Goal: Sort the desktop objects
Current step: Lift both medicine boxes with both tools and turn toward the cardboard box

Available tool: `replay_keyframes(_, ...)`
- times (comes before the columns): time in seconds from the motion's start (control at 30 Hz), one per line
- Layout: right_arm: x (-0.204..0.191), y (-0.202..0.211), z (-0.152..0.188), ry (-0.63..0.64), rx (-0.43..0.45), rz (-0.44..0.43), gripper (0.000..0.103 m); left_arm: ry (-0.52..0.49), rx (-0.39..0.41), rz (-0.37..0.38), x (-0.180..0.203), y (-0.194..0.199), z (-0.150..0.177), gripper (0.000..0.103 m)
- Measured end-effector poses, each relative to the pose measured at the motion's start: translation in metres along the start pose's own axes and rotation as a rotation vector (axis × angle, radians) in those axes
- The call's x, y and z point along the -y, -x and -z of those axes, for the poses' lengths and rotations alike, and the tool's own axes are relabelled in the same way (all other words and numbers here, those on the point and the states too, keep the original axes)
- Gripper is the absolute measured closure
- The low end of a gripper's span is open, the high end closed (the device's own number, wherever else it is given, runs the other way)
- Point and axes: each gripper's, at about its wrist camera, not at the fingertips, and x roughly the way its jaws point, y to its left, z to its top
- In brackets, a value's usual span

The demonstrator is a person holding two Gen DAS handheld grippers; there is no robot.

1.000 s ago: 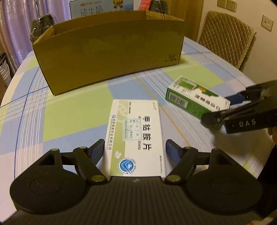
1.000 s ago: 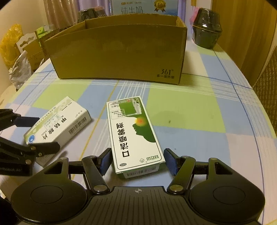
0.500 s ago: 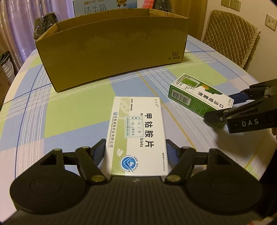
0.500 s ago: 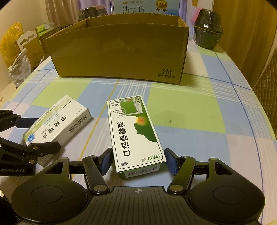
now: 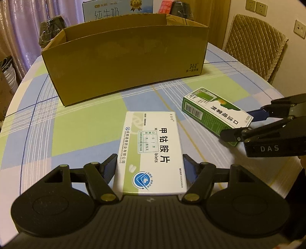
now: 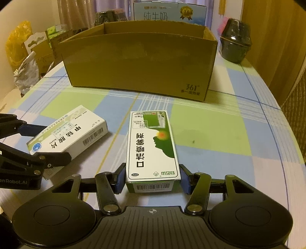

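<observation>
Brown cardboard fills the back of the left wrist view, where an open-topped carton (image 5: 126, 63) is set on a bench (image 5: 80, 130) covered in a green, blue and white check cloth. Nearer the camera, a white tablet box (image 5: 151, 151) is seen lying flat on the bench, its near end framed by the left tongs (image 5: 150, 169); the blue pads (image 5: 110, 168) are spread just wider than the box, and contact cannot be made out. To the right, a green spray box (image 5: 214, 115) lies at an angle, its near end bracketed by the right tongs (image 5: 246, 122). A quilted chair (image 5: 254, 47) is visible beyond the bench.

In the right wrist view, the green spray box (image 6: 152, 145) is shown lengthwise between the parted right tongs (image 6: 152, 179), a sliver of gap visible at each pad. The white tablet box (image 6: 67, 134) lies to the left, flanked by the left tongs (image 6: 43, 142). The carton (image 6: 141, 61) is placed straight ahead, with a milk carton (image 6: 168, 13) and a dark wrapped pot (image 6: 235, 46) behind it.
</observation>
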Motion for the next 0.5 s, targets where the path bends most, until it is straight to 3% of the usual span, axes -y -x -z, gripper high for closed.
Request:
replay_keyframes(0.13,0.002,-0.004,-0.001,-0.034,-0.002,-0.015,0.049,0.012,-0.011,0.005,-0.001,-0.004,0.001,0.036)
replay_keyframes(0.27,-0.001,-0.005,-0.007,-0.020,0.024,-0.011,0.037,0.025,-0.008,0.001,-0.001,-0.004,0.001,0.036)
replay_keyframes(0.5,-0.002,-0.017,-0.014,-0.010,0.016,-0.005,0.037,0.049,-0.005,0.002,-0.006,-0.009,-0.003,0.036)
